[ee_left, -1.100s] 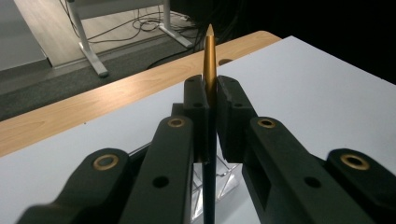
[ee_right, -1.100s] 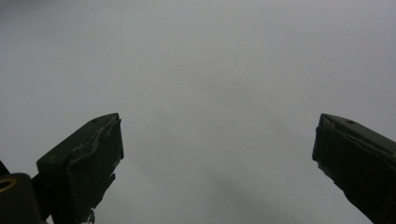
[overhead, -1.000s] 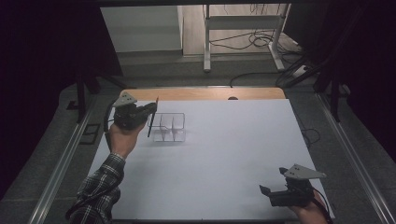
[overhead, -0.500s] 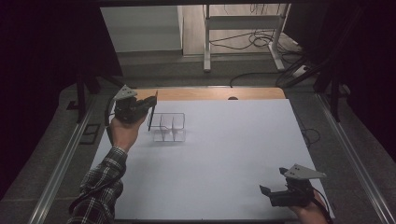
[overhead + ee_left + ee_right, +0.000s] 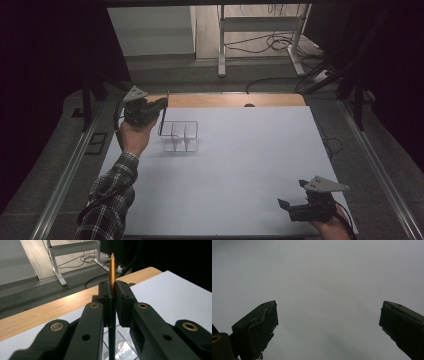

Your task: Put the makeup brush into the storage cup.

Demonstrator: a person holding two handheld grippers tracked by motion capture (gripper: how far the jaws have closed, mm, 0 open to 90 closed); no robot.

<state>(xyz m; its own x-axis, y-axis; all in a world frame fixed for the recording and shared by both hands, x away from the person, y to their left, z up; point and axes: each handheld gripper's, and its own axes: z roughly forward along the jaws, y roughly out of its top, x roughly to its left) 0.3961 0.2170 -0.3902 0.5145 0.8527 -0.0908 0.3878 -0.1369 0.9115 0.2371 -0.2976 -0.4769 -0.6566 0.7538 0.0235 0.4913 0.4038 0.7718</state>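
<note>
Left gripper (image 5: 113, 300): jaws clamped on a thin pen (image 5: 112, 272), gold tapered tip sticking up at 12 o'clock past the pads, dark shaft running down at 6 o'clock between the jaws. In the high view the left gripper (image 5: 161, 103) sits at 10 o'clock on the worktop (image 5: 260, 165), pen (image 5: 163, 116) hanging roughly upright, lower end just over the 9 o'clock edge of a clear organizer (image 5: 181, 136). Can't tell if the pen tip touches the organizer or is just above it

Handling, my read: pen is light, stiff, smooth round barrel, so it can roll or pivot in the pads. Grip is near the upper end, so the long lower part may swing. Taking it nearer mid-shaft would steady it. Clear organizer looks like thin plastic with dividers, light, probably slides on the white sheet if nudged

Right gripper (image 5: 328, 322): jaws wide apart, nothing between them, looking at bare white surface. In the high view the right gripper (image 5: 287, 207) rests at 5 o'clock near the front edge of the worktop, well apart from the organizer

Outward: wood strip (image 5: 235, 100) along the 12 o'clock edge of the worktop, desk frame (image 5: 260, 30) and cables on the floor beyond

Writing: no readable brand, label or text on pen, organizer or grippers
</note>
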